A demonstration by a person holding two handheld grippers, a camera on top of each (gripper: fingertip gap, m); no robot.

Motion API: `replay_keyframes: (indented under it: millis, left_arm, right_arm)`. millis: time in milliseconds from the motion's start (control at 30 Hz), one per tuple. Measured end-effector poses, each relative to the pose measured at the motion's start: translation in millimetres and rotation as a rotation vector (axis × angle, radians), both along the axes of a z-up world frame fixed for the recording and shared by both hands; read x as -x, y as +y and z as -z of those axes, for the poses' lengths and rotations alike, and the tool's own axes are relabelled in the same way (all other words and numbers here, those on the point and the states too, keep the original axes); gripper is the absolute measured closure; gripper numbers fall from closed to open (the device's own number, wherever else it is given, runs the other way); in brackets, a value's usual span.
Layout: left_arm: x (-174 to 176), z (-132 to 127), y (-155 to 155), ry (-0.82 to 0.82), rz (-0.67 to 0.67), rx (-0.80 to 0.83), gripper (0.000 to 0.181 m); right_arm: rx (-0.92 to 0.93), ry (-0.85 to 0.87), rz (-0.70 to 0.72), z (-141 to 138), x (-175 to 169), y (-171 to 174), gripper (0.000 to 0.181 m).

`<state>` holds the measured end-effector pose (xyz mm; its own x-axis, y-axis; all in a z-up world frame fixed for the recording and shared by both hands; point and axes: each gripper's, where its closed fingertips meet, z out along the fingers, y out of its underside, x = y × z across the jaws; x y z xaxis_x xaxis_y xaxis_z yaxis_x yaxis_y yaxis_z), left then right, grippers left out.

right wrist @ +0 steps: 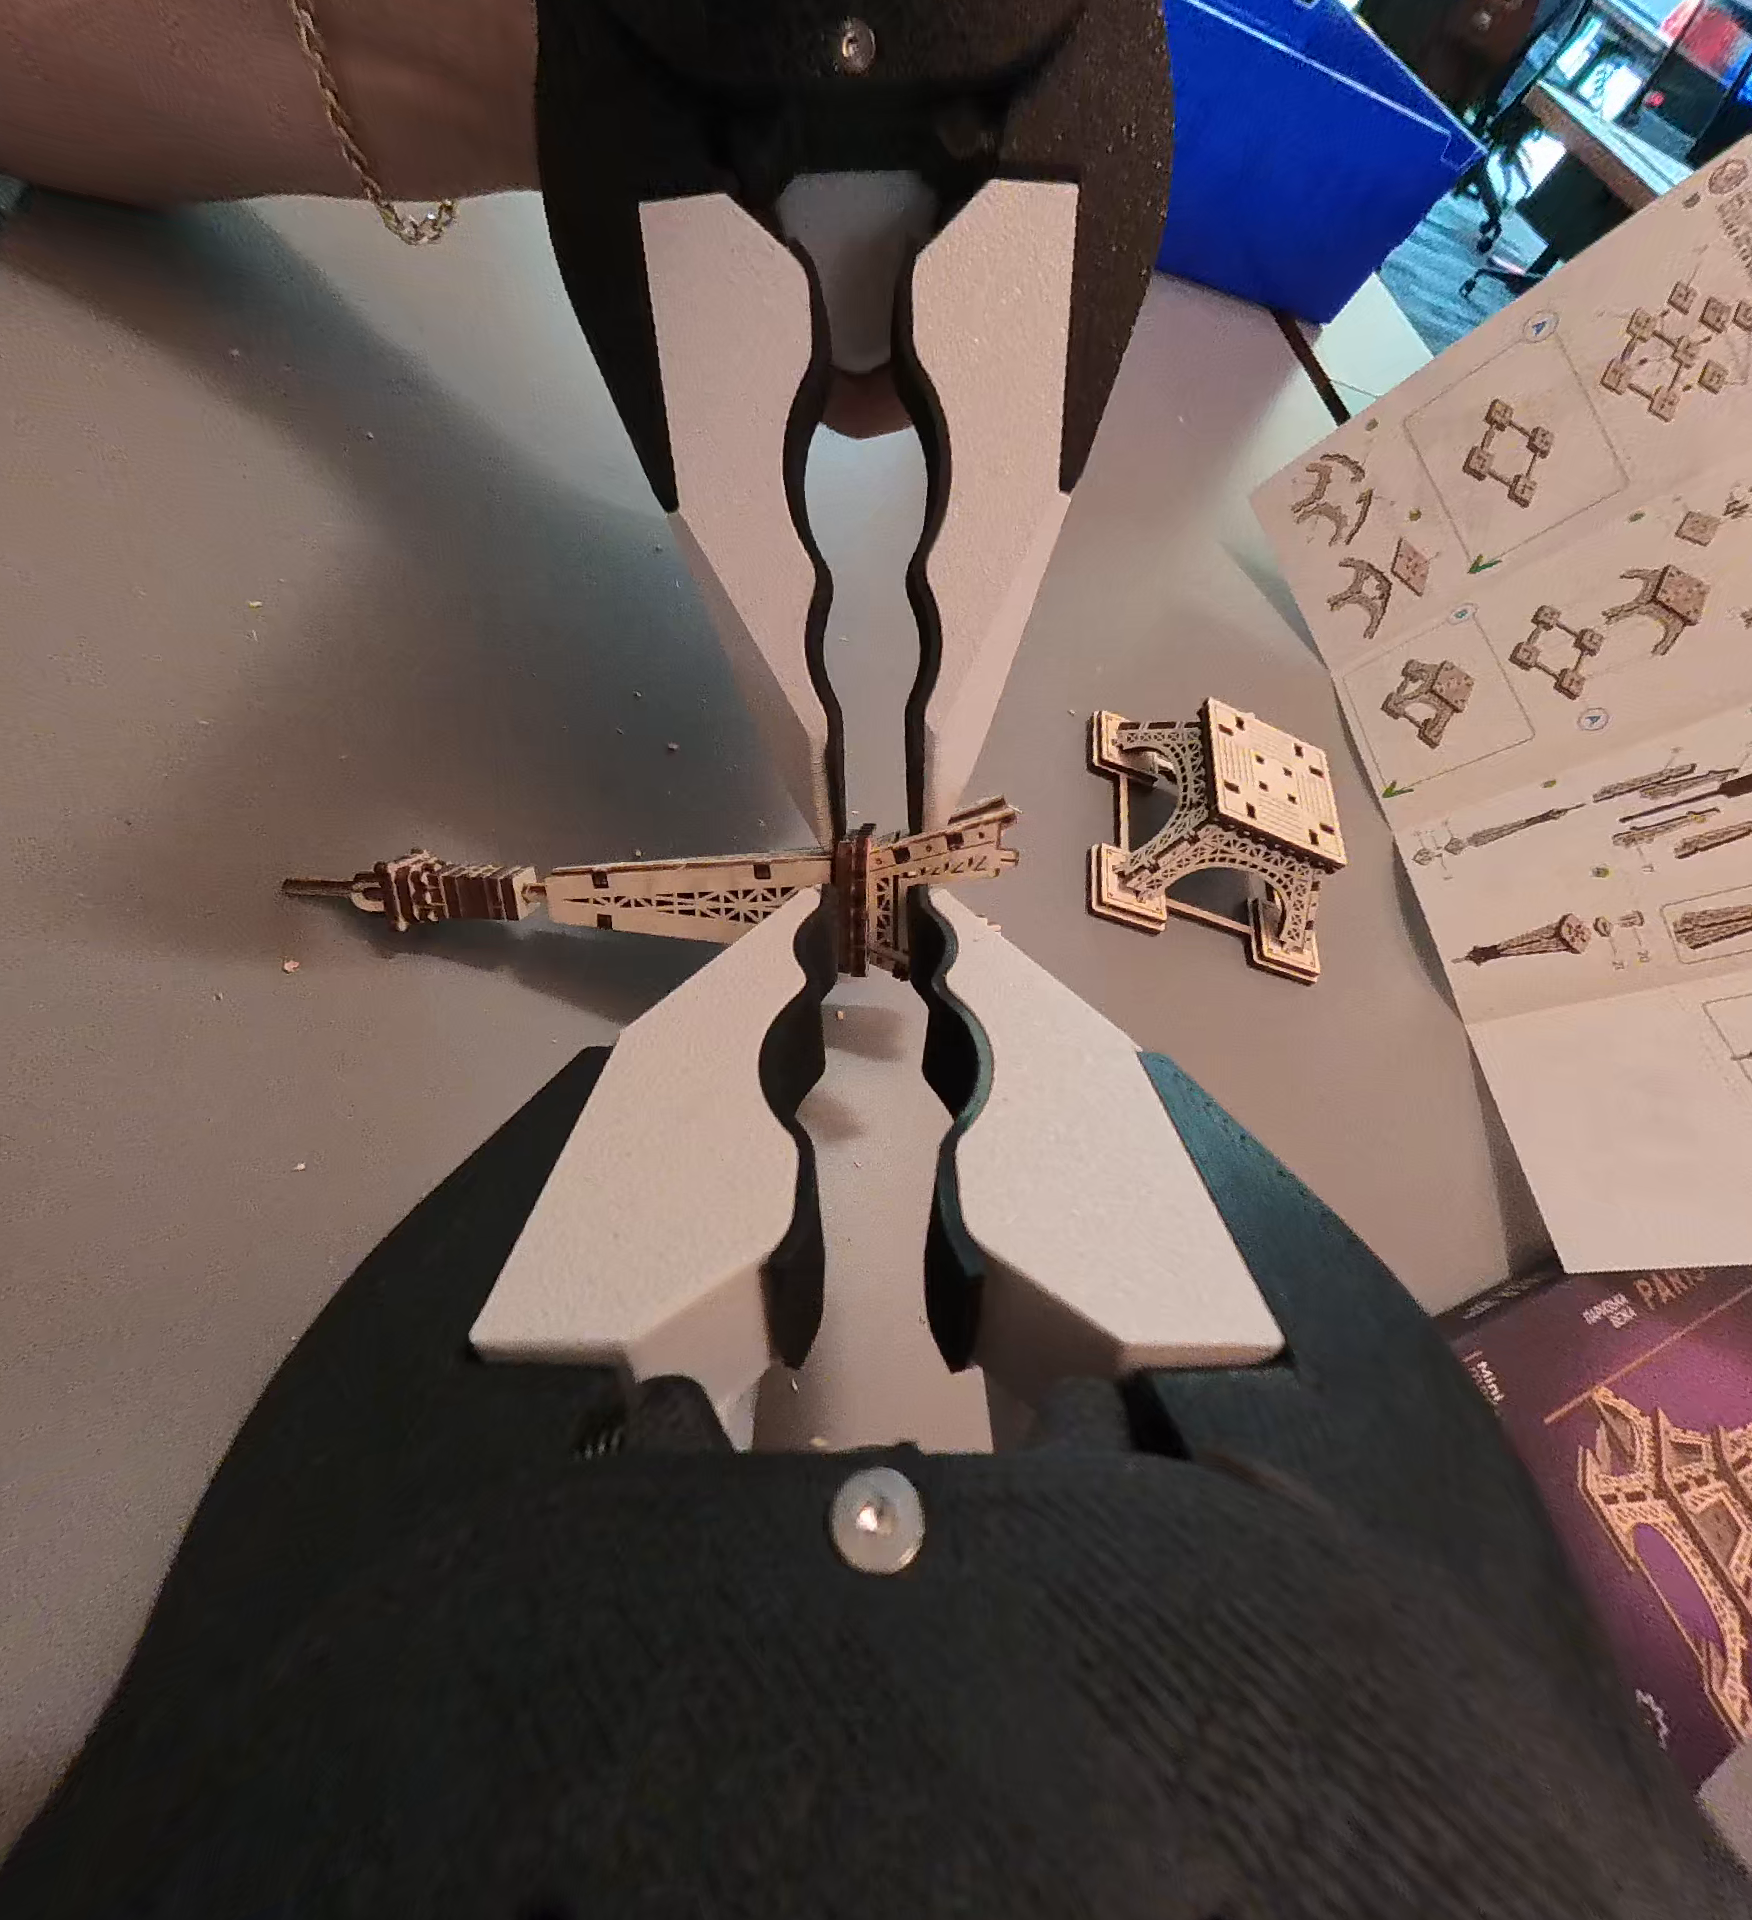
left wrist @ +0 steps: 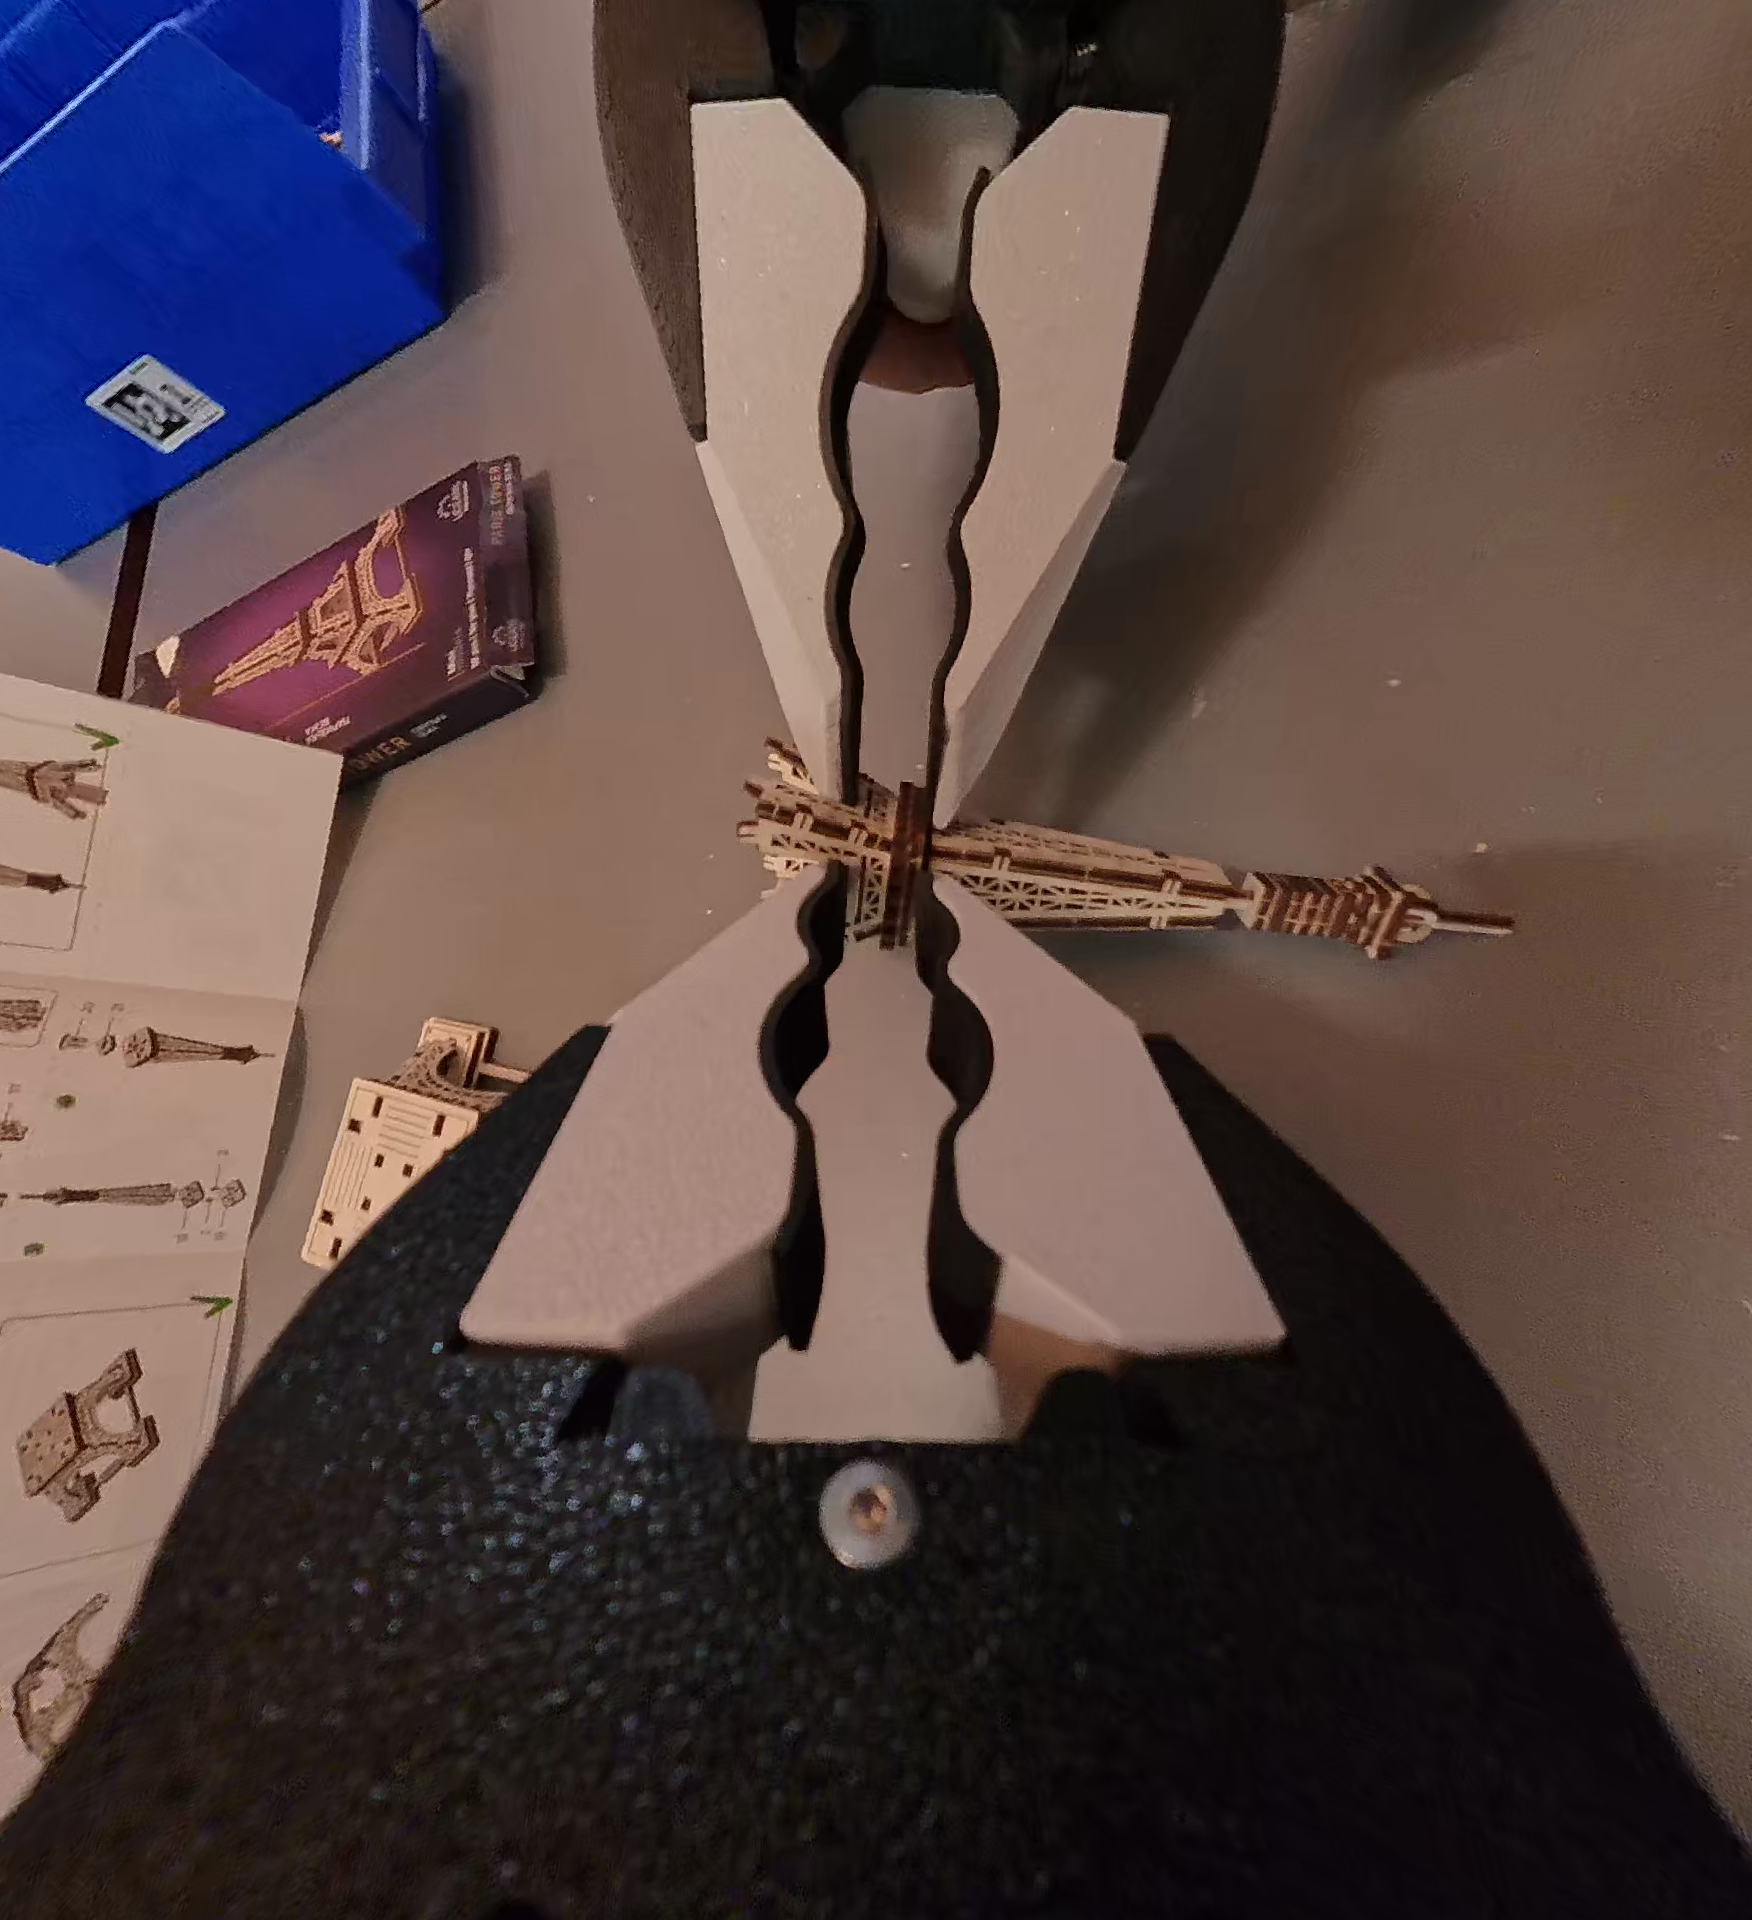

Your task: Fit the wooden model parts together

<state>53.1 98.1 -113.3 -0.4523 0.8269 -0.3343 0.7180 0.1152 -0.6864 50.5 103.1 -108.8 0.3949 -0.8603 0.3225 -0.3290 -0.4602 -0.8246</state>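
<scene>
The slim wooden tower section (left wrist: 1111,883) lies level just over the grey table, with its spire pointing right in the left wrist view and left in the right wrist view (right wrist: 664,883). A small square collar (left wrist: 903,852) sits across its thick end. My left gripper (left wrist: 877,914) and my right gripper (right wrist: 872,935) face each other tip to tip and are both shut on the tower at this collar. The right gripper (left wrist: 887,784) shows at the top of the left wrist view, and the left gripper (right wrist: 872,805) at the top of the right wrist view. The arched tower base (right wrist: 1256,810) rests on the table, apart.
The base is half hidden behind my left gripper (left wrist: 389,1143). A printed instruction sheet (right wrist: 1578,727) and a purple model box (right wrist: 1630,1507) lie beside it. A blue bin (left wrist: 124,260) stands at the table's far corner. A person's arm with a chain bracelet (right wrist: 228,94) is behind the left gripper. Both grippers' tips are close together, under 4 cm apart.
</scene>
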Motion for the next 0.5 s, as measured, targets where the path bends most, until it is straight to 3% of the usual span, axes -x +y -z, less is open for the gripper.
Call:
replay_keyframes:
  millis: [267,500]
  left_arm:
    - [-5,-9,0,0.046,0.029,0.063,0.17]
    - [-13,-42,-2,0.321,0.062,0.19,0.17]
  right_arm:
    - [0.004,-0.038,0.008,-3,-3,-3,0.166]
    - [-0.03,-0.16,0.032,-21,0,-13,0.136]
